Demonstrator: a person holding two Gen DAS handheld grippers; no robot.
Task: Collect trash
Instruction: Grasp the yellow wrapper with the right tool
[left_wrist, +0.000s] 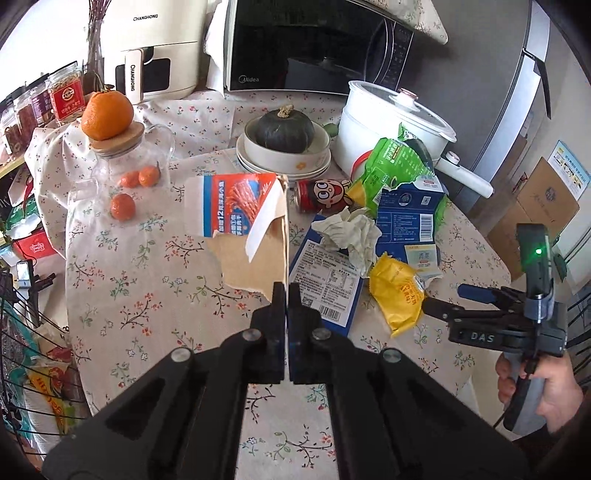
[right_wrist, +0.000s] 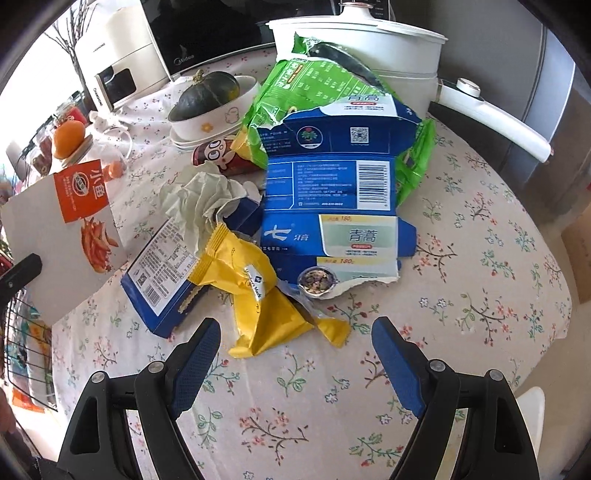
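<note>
My left gripper (left_wrist: 287, 291) is shut on a torn cardboard snack box (left_wrist: 243, 218), held upright above the table; the box also shows at the left of the right wrist view (right_wrist: 74, 229). My right gripper (right_wrist: 295, 332) is open and empty, just in front of a yellow wrapper (right_wrist: 258, 295) on the table. Behind the wrapper lie a flattened blue toothpaste box (right_wrist: 332, 206), a blue carton (right_wrist: 162, 269), a crumpled white tissue (right_wrist: 195, 199), a green bag (right_wrist: 295, 96) and a red can (right_wrist: 218, 155). The right gripper also shows in the left wrist view (left_wrist: 443, 302).
A floral tablecloth (right_wrist: 480, 258) covers the table. A white pot (right_wrist: 369, 48), a squash in a bowl (right_wrist: 207, 99), a glass jar with an orange on its lid (left_wrist: 110, 155), a microwave (left_wrist: 303, 44) and an appliance (left_wrist: 155, 48) stand behind. A wire basket (left_wrist: 33, 362) sits at the left.
</note>
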